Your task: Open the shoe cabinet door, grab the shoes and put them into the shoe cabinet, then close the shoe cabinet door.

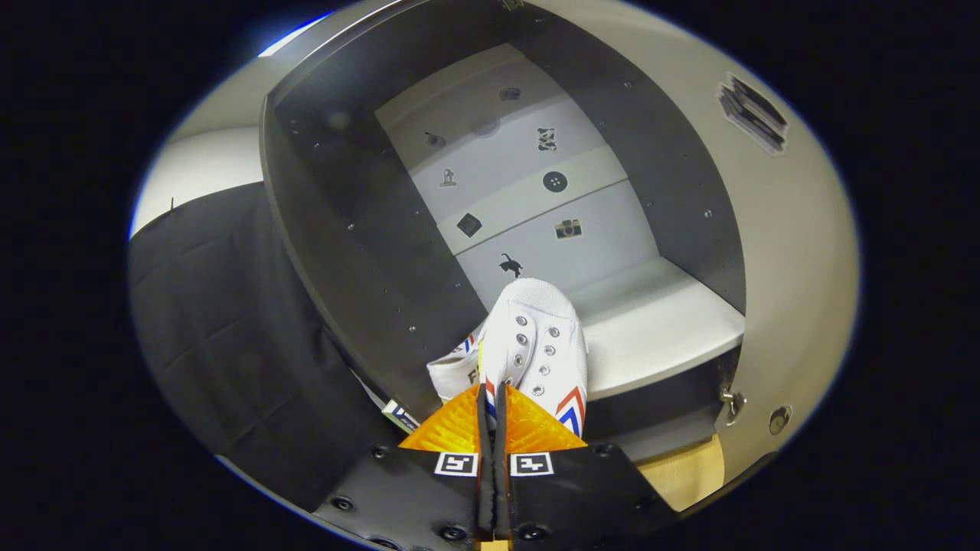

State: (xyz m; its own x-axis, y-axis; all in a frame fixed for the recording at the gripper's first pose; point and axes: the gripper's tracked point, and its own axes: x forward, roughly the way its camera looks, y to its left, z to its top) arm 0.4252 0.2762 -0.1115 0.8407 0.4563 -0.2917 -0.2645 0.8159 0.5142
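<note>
Shoe cabinet (788, 252): open, interior exposed. Dark side walls, pale back panel (528, 191) printed with small dark pictograms, among them a camera, a button and an animal figure. One pale shelf (658, 321) runs across the lower interior. A hinge fitting (731, 402) shows at the near right corner of the frame. A dark sticker (754, 115) sits on the outer right face; its print is too small to read.

White shoe (536, 344): canvas sneaker with metal eyelets and red and blue chevron stripes at the side. It sits directly ahead of the tool, toe pointing into the cabinet, forepart over the left end of the shelf. Lettering on the heel side is partly hidden and cannot be read.

Tool (493, 398): fingers drawn narrow, nearly together, pinching the shoe's rear upper edge between them. Each finger carries a square coded marker.
</note>
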